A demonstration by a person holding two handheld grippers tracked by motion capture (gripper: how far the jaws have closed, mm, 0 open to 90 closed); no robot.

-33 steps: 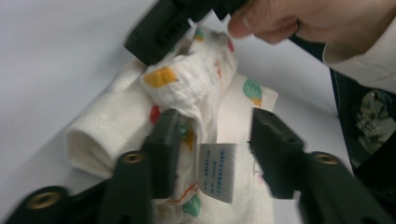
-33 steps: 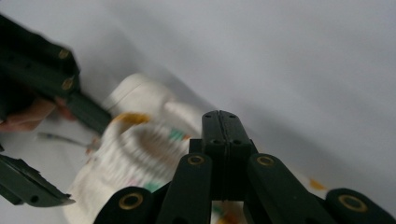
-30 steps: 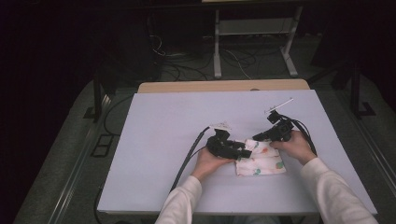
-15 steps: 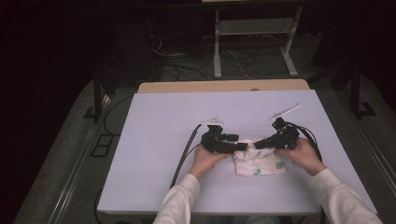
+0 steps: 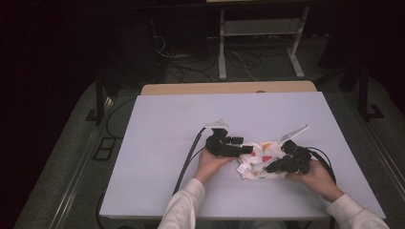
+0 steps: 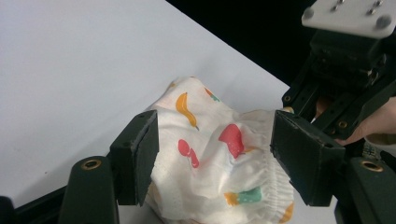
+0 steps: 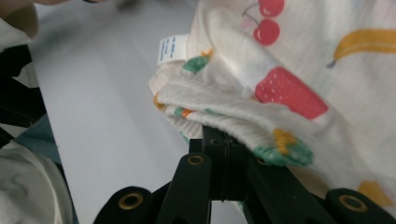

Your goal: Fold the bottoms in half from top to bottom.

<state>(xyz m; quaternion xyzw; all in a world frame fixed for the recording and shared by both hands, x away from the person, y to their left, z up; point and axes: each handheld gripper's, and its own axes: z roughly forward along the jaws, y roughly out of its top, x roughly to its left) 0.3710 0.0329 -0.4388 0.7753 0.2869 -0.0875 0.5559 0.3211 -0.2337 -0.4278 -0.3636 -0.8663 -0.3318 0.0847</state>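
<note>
One small white cotton garment printed with coloured fruit (image 5: 260, 160) is seen lying crumpled on the pale lavender desk (image 5: 167, 124), its long axis running across the desk between two grippers. In the left gripper view, the left gripper (image 6: 215, 156) is shown with jaws apart, having just been opening, the cloth bulging between them unpinched. In the right gripper view, the right gripper (image 7: 219, 140) is seen clamped tight on the ribbed hem, and a white care label (image 7: 167, 49) is revealed. From the high view, both hands are placed at the near edge.
</note>
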